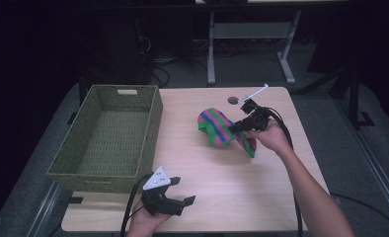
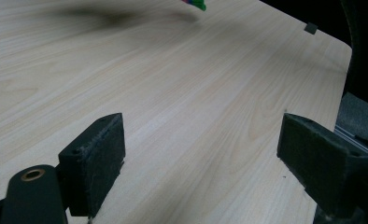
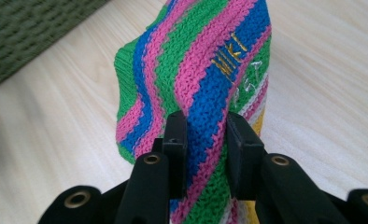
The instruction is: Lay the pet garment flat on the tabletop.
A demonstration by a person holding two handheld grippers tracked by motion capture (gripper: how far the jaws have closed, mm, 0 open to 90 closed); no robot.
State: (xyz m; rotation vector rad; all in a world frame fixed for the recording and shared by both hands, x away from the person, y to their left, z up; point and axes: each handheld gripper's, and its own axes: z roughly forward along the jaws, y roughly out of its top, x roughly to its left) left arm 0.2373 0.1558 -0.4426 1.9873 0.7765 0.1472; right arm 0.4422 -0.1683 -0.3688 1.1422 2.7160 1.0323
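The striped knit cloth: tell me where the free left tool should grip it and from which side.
Grip the bunched green-edged fold of the striped knit cloth on the basket side, coming from the left. The right tool is clamped on a raised fold on the other side. The left tool is open, near the table's front edge.

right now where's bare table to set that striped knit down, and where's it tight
Free: the wide wooden stretch between the green basket and the striped knit, and the front of the table between the left gripper and the person's forearm. Inside the basket is bare too. Tight: the far right, around the right gripper clamping the knit.
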